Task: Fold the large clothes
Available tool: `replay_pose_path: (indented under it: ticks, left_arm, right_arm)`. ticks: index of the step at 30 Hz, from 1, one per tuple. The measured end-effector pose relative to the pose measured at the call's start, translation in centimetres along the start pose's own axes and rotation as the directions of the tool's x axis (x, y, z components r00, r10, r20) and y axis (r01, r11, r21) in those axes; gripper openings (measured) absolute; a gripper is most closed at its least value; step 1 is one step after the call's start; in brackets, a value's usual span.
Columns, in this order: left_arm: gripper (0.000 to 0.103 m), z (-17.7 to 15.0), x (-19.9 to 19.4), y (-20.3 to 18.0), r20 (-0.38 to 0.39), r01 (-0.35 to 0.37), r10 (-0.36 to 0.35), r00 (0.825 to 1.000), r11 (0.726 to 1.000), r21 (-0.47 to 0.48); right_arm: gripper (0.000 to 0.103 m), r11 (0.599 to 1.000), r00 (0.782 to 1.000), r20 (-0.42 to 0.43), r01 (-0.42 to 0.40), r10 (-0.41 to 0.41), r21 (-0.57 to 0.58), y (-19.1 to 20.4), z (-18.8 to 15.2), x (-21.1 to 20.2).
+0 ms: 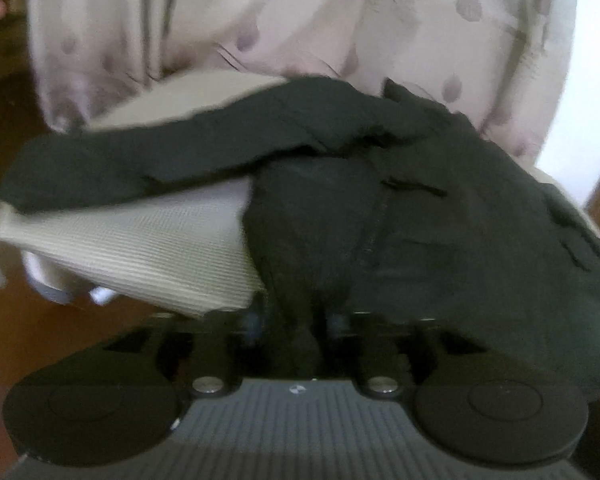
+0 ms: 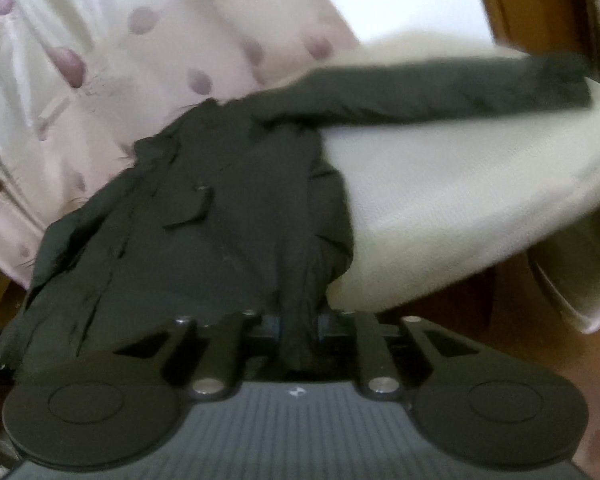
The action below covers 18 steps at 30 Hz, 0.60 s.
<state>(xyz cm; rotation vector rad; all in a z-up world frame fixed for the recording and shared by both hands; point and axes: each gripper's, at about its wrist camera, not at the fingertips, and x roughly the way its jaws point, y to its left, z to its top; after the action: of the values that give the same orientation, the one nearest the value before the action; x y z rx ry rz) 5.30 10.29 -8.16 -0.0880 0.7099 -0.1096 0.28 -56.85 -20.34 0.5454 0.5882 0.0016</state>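
A pale curtain [image 1: 340,32] with mauve spots hangs behind the cream cushion [image 1: 148,248] bearing the dark jacket [image 1: 420,220]. Both the left gripper [image 1: 300,336] and right gripper [image 2: 298,336] pinch jacket fabric. Only the right view shows 1 sleeve [image 2: 460,88] stretched across.

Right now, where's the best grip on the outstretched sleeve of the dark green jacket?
Grip the cuff end of the dark green jacket, coming from the cream cushion's open side. The sleeve lies flat and straight, its cuff free with nothing on it. Frames are blurred.
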Motion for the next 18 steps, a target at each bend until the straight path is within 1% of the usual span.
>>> replay_pose_path:
  ticks: [1, 2, 3, 4, 5, 6, 7, 8, 10, 13, 16, 18]
  left_arm:
    - [0.074, 0.2, -0.9, -0.1, 0.035, -0.037, 0.037, 0.999, 0.999, 0.007]
    - [0.088, 0.6, -1.7, -0.1, 0.079, -0.063, 0.062, 0.995, 0.998, 0.010]
    - [0.096, 0.8, -2.6, -0.5, 0.124, -0.086, 0.083, 0.989, 0.996, 0.016]
    - [0.100, 1.2, -3.5, -1.0, 0.165, -0.119, 0.112, 0.980, 0.992, 0.035]
    - [0.103, 1.5, -4.1, -1.5, 0.193, -0.150, 0.138, 0.972, 0.987, 0.049]
    - [0.103, 2.0, -4.8, -2.1, 0.231, -0.179, 0.161, 0.960, 0.982, 0.061]
    - [0.103, 2.4, -5.3, -2.7, 0.257, -0.187, 0.163, 0.952, 0.980, 0.070]
    - [0.103, 2.7, -5.6, -3.3, 0.271, -0.183, 0.156, 0.950, 0.980, 0.078]
    - [0.103, 3.7, -5.7, -4.4, 0.284, -0.173, 0.143, 0.948, 0.981, 0.085]
    - [0.103, 4.6, -5.0, -6.4, 0.290, -0.169, 0.135, 0.947, 0.981, 0.095]
    - [0.103, 5.1, -4.5, -7.9, 0.289, -0.157, 0.120, 0.950, 0.981, 0.110]
    - [0.103, 5.1, -4.4, -8.7, 0.295, -0.161, 0.118, 0.948, 0.979, 0.126]
  right_arm:
    - [0.024, 0.999, 0.999, 0.018, 0.038, -0.037, -0.015, 0.4, 0.1, -0.3]
    - [0.029, 0.994, 0.994, 0.054, 0.097, -0.094, -0.044, 1.3, 0.2, -0.9]
    - [0.031, 0.986, 0.985, 0.099, 0.147, -0.139, -0.079, 2.1, 0.1, -1.6]
    - [0.042, 0.977, 0.976, 0.144, 0.180, -0.162, -0.118, 3.3, 0.2, -2.3]
    - [0.064, 0.969, 0.968, 0.185, 0.196, -0.167, -0.148, 4.4, 0.3, -3.0]
    - [0.076, 0.963, 0.959, 0.233, 0.205, -0.162, -0.175, 5.6, 0.5, -3.8]
    - [0.091, 0.959, 0.950, 0.273, 0.206, -0.149, -0.194, 6.6, 0.5, -4.6]
    - [0.093, 0.955, 0.940, 0.317, 0.203, -0.128, -0.216, 7.8, 0.6, -5.3]
    - [0.094, 0.947, 0.932, 0.351, 0.188, -0.088, -0.261, 9.8, 0.9, -6.0]
    - [0.096, 0.946, 0.939, 0.342, 0.141, -0.034, -0.293, 12.0, 1.3, -6.1]
    - [0.097, 0.954, 0.953, 0.304, 0.087, 0.005, -0.288, 13.3, 1.6, -5.7]
    - [0.097, 0.957, 0.957, 0.288, 0.057, 0.028, -0.284, 13.8, 1.9, -5.4]
